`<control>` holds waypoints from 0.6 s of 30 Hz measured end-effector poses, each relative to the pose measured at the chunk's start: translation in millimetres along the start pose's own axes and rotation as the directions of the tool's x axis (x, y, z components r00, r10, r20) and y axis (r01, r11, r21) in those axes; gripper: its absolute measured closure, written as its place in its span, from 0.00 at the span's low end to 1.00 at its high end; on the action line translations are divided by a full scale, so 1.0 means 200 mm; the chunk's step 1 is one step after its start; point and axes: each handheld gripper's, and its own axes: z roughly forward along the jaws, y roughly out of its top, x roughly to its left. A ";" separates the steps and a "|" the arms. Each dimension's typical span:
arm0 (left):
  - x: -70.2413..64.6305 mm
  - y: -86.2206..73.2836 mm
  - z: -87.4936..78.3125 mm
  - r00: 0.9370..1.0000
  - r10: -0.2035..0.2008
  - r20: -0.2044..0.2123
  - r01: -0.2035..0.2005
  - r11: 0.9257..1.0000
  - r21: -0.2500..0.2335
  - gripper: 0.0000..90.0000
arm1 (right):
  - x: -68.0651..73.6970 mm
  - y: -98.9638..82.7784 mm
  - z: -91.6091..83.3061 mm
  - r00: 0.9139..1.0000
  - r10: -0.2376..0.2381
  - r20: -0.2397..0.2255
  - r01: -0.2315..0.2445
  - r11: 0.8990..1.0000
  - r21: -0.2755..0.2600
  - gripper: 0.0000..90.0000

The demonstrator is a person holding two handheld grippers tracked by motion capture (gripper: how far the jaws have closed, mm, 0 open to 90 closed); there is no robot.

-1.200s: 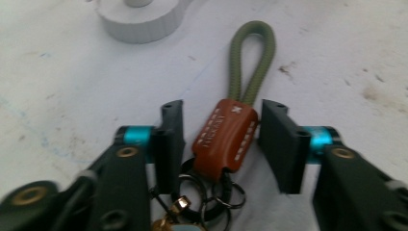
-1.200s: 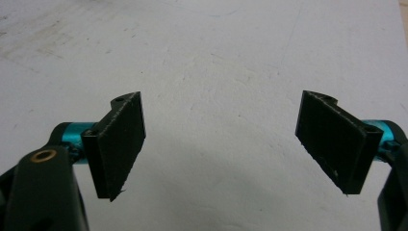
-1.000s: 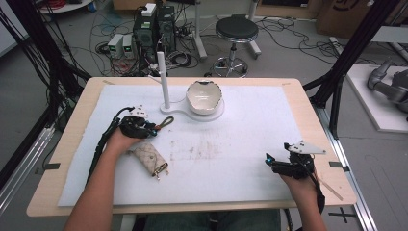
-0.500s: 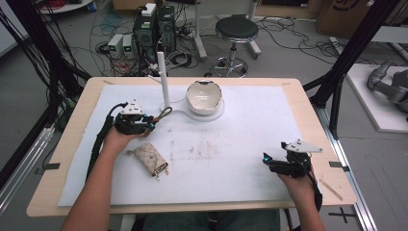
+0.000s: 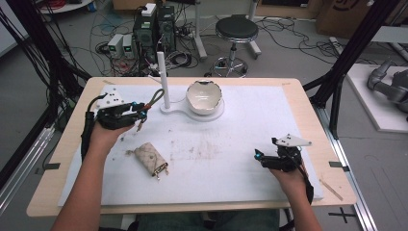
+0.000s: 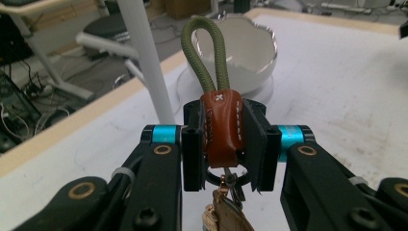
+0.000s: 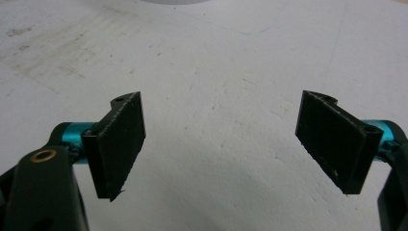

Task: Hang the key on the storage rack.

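Note:
My left gripper (image 5: 140, 110) (image 6: 222, 139) is shut on the brown leather tab (image 6: 221, 126) of a key fob. The fob's olive cord loop (image 5: 155, 96) (image 6: 204, 53) sticks out past the jaws toward the white post (image 5: 163, 79) (image 6: 144, 57) of a stand. A ring and brass pieces (image 6: 225, 207) hang below the tab. A beige quilted pouch (image 5: 148, 158) lies on the white mat, nearer the person than the left hand. At the mat's right front, my right gripper (image 5: 260, 157) (image 7: 226, 144) is open over bare mat, with nothing between its jaws.
A white eggshell-shaped bowl (image 5: 204, 96) (image 6: 250, 53) stands on the stand's round base, just right of the post. The white mat (image 5: 240, 125) is stained in the middle. Beyond the table's far edge are a stool (image 5: 235, 31), cables and computer boxes.
My left gripper has carried the key fob away from the pouch, farther back toward the white post. The right gripper has barely shifted.

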 end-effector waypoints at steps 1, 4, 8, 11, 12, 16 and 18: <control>-0.01 0.02 -0.01 1.000 0.005 -0.002 -0.005 1.000 -0.010 0.79 | 0.00 0.00 0.00 1.000 0.000 0.000 0.000 1.000 0.000 0.20; -0.02 0.07 -0.05 1.000 0.027 -0.004 -0.027 0.999 -0.027 0.79 | 0.01 0.01 0.02 1.000 -0.005 -0.006 0.005 1.000 0.001 0.20; -0.05 0.17 -0.08 0.997 0.072 -0.019 -0.073 0.997 -0.037 0.79 | 0.02 0.02 0.03 1.000 -0.006 -0.011 0.006 1.000 -0.001 0.20; -0.05 0.20 -0.08 0.997 0.078 -0.026 -0.079 0.996 -0.041 0.79 | 0.02 0.03 0.04 1.000 -0.012 -0.015 0.012 1.000 0.002 0.20; -0.06 0.22 -0.08 0.996 0.083 -0.035 -0.084 0.996 -0.037 0.79 | 0.02 0.03 0.04 1.000 -0.012 -0.015 0.012 1.000 0.002 0.20; -0.04 0.26 -0.07 0.993 0.099 -0.064 -0.100 0.995 -0.018 0.79 | 0.02 0.03 0.04 1.000 -0.012 -0.016 0.012 1.000 0.003 0.20; -0.03 0.28 -0.06 0.992 0.101 -0.080 -0.101 0.995 -0.006 0.79 | 0.02 0.03 0.04 1.000 -0.013 -0.017 0.013 1.000 0.002 0.20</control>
